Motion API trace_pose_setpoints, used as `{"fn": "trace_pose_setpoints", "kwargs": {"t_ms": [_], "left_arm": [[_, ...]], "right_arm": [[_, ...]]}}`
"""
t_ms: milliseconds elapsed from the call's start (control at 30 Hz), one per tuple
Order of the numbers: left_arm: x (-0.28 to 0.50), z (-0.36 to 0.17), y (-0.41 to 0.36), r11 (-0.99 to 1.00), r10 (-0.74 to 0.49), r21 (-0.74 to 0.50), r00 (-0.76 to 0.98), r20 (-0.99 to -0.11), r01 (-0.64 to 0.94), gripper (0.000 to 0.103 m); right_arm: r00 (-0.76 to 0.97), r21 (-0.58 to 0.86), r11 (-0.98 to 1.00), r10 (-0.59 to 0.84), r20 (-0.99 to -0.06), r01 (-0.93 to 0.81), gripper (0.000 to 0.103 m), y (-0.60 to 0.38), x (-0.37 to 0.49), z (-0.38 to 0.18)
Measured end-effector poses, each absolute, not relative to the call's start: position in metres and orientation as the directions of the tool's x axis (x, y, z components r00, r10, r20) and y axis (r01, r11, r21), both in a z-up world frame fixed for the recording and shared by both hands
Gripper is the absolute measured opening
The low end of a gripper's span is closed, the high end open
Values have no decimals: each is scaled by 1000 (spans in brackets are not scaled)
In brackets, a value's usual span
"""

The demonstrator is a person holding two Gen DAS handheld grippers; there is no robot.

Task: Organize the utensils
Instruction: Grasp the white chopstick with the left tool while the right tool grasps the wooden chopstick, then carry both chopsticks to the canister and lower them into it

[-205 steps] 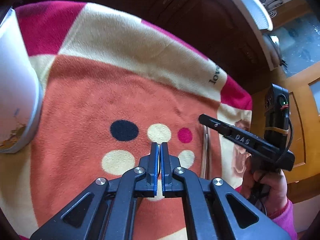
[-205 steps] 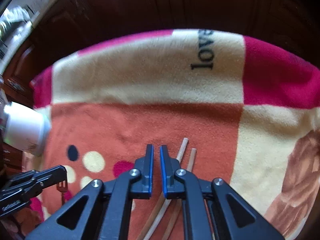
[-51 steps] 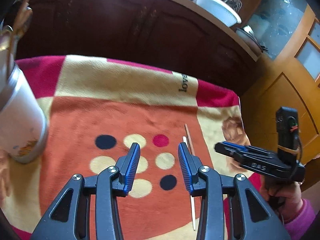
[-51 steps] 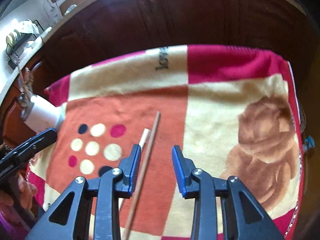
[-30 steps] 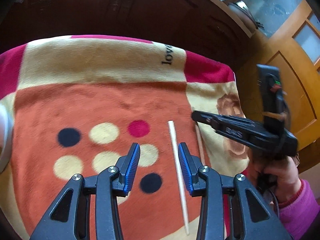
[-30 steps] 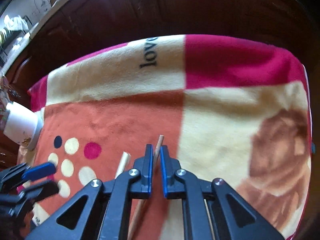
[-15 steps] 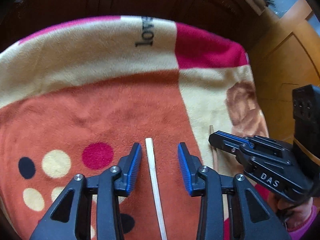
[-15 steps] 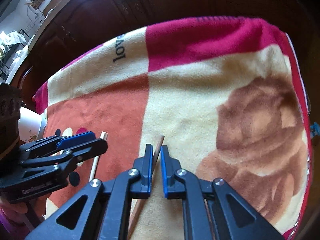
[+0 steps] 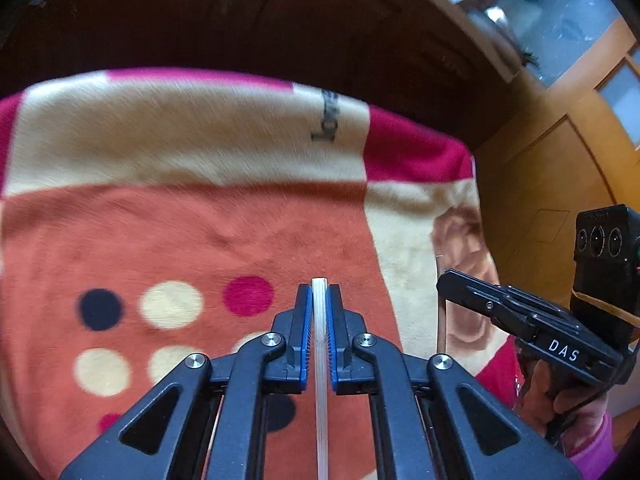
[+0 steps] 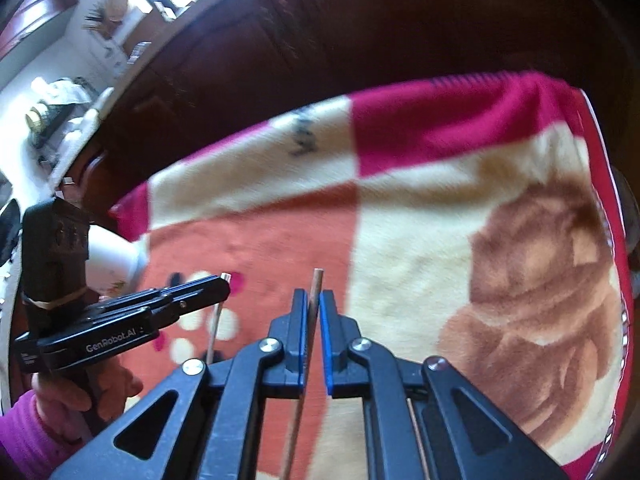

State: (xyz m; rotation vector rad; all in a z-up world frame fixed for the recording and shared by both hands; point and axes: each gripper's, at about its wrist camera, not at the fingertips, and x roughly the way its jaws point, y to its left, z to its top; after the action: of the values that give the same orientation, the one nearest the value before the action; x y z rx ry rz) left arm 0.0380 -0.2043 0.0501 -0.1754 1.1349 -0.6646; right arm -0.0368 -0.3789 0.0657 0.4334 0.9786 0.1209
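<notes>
Left gripper [image 9: 319, 300], open 0.5 s ago, is now clamped on the pale chopstick [image 9: 320, 360]. Right gripper [image 10: 314, 308] still pinches the brown chopstick [image 10: 308, 320]. Both sticks appear lifted off the blanket [image 9: 200, 220], ready for the cup [image 10: 114, 256].

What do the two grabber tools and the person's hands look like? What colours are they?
Both are black plastic. The left gripper and right gripper have blue ribbed pads and round silver bolts. White letters say "DAS" on the right one and "GenRobot.AI" on the left one. A boxy black camera block with a tan band tops each. The hands wear pink sleeves.
</notes>
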Motion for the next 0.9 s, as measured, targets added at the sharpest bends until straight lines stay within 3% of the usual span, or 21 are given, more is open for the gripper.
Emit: {"fn": "trace_pose_setpoints", "kwargs": {"t_ms": [233, 900], "left_arm": [[23, 108, -152, 806, -578, -424, 395, -714, 412, 33], [19, 182, -37, 889, -458, -324, 612, -644, 324, 33]], "right_arm": [[606, 374, 926, 322, -728, -42, 5, -339, -38, 120], [686, 264, 928, 373, -625, -263, 5, -215, -8, 230]]}}
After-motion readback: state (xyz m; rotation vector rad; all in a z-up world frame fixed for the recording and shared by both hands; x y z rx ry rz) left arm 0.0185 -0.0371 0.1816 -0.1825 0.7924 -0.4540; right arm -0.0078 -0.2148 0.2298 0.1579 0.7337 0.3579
